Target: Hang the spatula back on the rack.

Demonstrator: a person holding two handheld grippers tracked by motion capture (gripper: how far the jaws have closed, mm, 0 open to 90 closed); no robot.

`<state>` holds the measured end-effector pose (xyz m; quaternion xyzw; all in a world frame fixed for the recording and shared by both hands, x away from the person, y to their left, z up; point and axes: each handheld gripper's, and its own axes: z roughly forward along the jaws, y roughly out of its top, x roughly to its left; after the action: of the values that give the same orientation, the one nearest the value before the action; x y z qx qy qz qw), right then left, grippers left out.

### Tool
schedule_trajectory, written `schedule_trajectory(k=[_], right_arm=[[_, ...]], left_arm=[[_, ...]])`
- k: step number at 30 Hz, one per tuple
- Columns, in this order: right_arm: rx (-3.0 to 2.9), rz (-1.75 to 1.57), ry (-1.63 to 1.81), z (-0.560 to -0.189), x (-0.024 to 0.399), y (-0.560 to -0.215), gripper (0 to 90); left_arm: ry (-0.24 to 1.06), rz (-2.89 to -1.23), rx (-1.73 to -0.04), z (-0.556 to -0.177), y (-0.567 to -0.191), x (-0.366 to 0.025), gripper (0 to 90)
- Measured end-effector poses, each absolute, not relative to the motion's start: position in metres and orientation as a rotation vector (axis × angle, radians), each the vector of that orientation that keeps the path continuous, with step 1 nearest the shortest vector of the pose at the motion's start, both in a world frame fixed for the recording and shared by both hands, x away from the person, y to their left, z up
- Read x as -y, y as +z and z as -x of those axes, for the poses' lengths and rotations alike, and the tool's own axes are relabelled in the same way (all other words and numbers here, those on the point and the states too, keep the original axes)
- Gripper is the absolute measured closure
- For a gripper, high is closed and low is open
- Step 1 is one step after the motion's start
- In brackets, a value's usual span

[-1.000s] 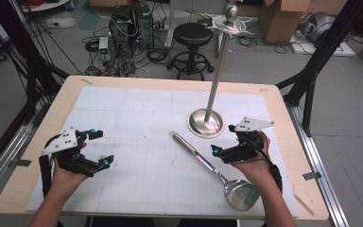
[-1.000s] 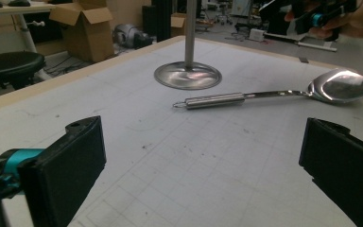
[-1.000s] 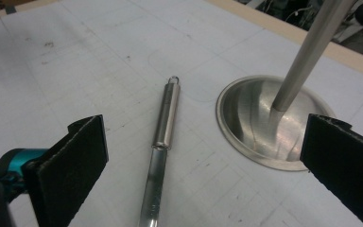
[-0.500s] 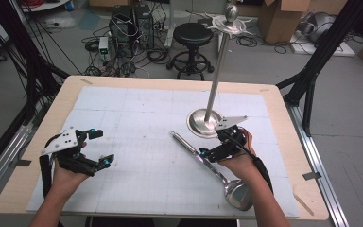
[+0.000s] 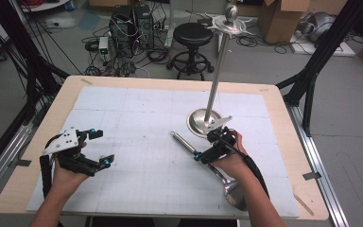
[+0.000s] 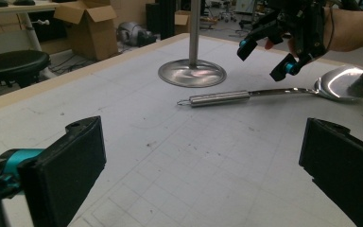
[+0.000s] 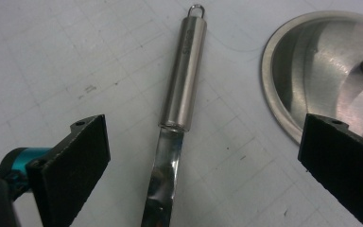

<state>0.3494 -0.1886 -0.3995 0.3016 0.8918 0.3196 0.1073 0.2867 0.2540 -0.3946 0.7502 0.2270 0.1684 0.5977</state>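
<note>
We see the long stainless-steel ladle (image 5: 207,161) lying flat on the white gridded counter (image 5: 142,123), its cylindrical handle just beside the round polished base of the steel stand (image 5: 203,122). An engraved mark on the handle is too blurred to read. Our right tongs (image 7: 203,156) hover over the neck, jaws wide apart and touching nothing. Our left tongs (image 5: 97,146) are open too, well apart from the ladle.

Unreadable engraving on ladle handle (image 7: 185,75)
</note>
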Motion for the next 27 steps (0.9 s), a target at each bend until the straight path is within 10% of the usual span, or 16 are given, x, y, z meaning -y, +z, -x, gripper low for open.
schedule_trajectory(k=[27], right_arm=[[-2.791, -0.837, 0.733, -0.356, 0.172, -0.417, 31.5]], left_arm=[[0.390, -1.760, -0.525, -0.288, -0.395, -0.254, 1.7]])
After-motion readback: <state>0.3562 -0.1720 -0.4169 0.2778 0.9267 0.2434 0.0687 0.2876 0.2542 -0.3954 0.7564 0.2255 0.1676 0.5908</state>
